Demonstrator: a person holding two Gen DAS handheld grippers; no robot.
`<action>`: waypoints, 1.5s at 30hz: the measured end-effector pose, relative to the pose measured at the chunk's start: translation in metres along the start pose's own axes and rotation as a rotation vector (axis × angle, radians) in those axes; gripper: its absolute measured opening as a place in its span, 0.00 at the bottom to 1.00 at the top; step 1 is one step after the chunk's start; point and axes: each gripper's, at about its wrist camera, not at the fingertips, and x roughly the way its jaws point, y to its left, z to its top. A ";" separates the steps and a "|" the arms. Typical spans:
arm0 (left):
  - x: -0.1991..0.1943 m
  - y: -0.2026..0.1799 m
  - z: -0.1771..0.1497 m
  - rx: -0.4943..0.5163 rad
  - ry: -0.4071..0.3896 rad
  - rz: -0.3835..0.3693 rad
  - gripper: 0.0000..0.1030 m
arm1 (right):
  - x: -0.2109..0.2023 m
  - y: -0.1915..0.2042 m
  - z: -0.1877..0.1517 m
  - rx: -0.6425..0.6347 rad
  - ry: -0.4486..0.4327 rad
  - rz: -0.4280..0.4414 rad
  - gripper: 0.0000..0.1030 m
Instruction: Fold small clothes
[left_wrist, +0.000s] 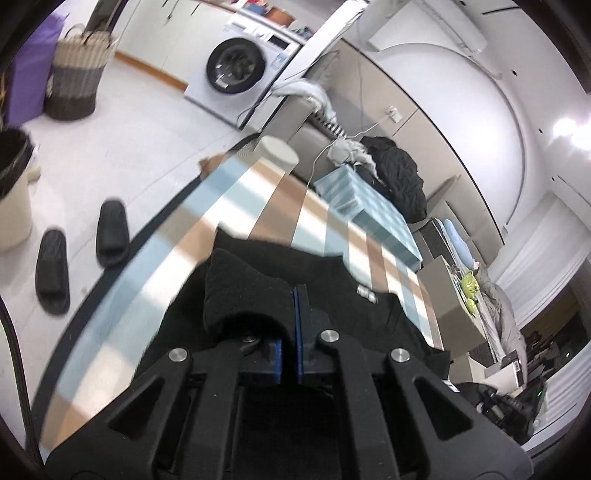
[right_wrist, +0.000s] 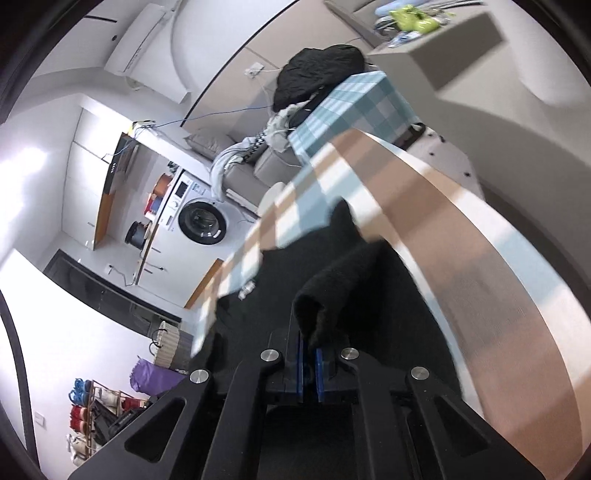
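Nearest the lens, the left gripper (left_wrist: 297, 295) is seen with its jaws clenched on a fold of the black garment (left_wrist: 332, 291), which is draped over one finger. The right gripper (right_wrist: 309, 350) is likewise clamped on a bunched edge of the same garment, its blue pads (right_wrist: 319, 373) nearly together with cloth pinched between them. The garment is spread on the table (left_wrist: 258, 199), whose checked cloth is blurred; its near part is hidden behind both grippers.

A woven basket (left_wrist: 79, 70) stands on the floor by a purple bag (left_wrist: 31, 62); its contents cannot be made out. A pale bin (left_wrist: 13, 192) lined with a dark bag is cut off at the left edge. A washing machine (left_wrist: 236, 70) stands beyond, its door shut, and two black slippers (left_wrist: 83, 254) lie on the floor.
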 end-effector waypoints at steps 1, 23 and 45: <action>0.007 -0.004 0.011 0.006 -0.003 -0.001 0.02 | 0.009 0.010 0.014 -0.025 -0.009 -0.002 0.04; 0.065 0.009 0.036 0.152 0.081 0.180 0.65 | 0.056 -0.010 0.064 -0.097 0.087 -0.207 0.53; 0.023 0.053 -0.046 0.203 0.240 0.283 0.66 | 0.053 -0.014 -0.010 -0.410 0.263 -0.329 0.36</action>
